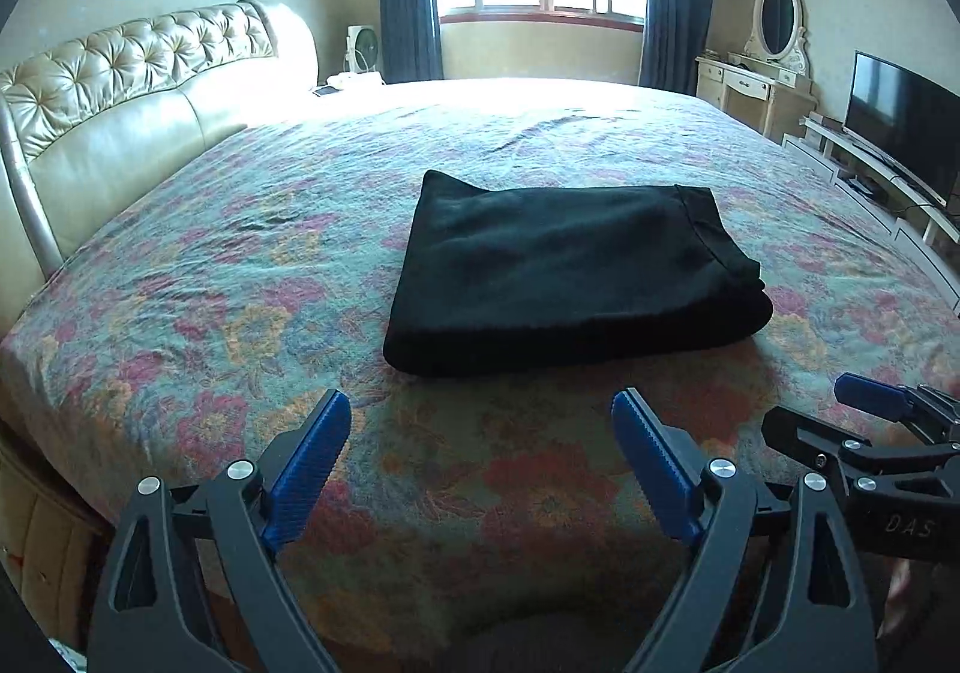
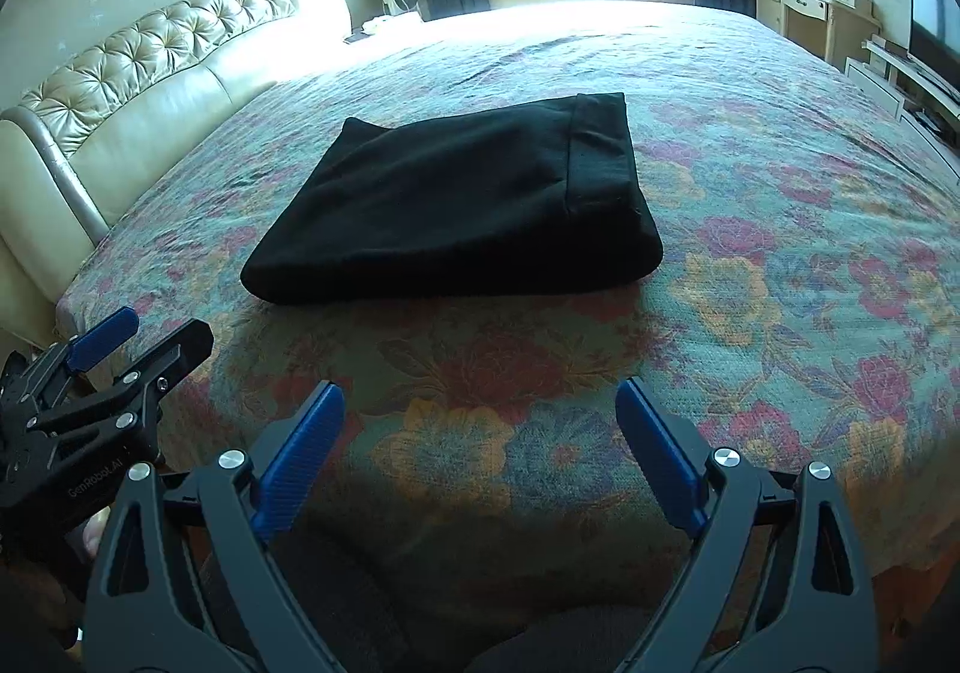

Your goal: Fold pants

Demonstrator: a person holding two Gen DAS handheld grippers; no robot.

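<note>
- Nearest the lens in the left wrist view, the left gripper (image 1: pixel 480 427) stands at the bottom centre of the frame with its blue pads spread wide and nothing between them.
- Likewise, in the right wrist view the right gripper (image 2: pixel 480 415) sits at the bottom centre, spread wide and empty.
- We see the pants (image 2: pixel 456 199) as a compact black rectangle in the middle of the frame, lying on the floral bedspread (image 2: pixel 780 277), apart from both tools.
- A hemmed band runs along the right side of the bundle; the thick folded edge faces us.
- We judge the folding essentially complete; what remains is checking and tidying.
- To finish well, we would keep both tools clear of the bundle, confirm that the layers lie flush, and press lightly on the top only if a corner lifts.
- We would avoid pinching a single layer, which could drag the stack open.
- Readable writing: "DAS" at the right edge of the left wrist view, and "GenRobot.AI" at the lower left of the right wrist view, both on the neighbouring tool's body.
</note>
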